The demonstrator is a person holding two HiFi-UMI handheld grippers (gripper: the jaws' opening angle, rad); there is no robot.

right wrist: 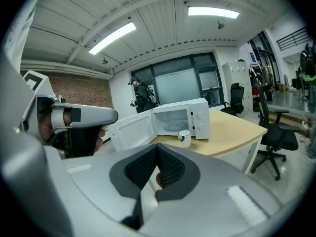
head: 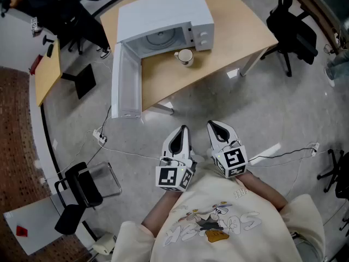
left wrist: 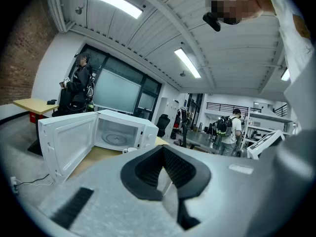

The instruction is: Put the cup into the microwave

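Head view: left gripper (head: 183, 130) beside right (head: 214, 125)

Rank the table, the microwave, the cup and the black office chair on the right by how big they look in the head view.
1. table
2. microwave, with its door swung open
3. chair; it stands on the floor, farther from the camera, so this place is less sure
4. cup, clearly smallest

Microwave (head: 163, 21) on counter (head: 234, 31), well ahead of me. Its door (head: 125, 83) swung out toward me, along counter's left edge. Cup (head: 185, 56) on counter just before microwave's front, right of opening. My left tongs (head: 182, 130) and right tongs (head: 214, 126) side by side near my chest, over floor (head: 262, 108), well apart from counter. Office chair (head: 294, 31) right of counter.
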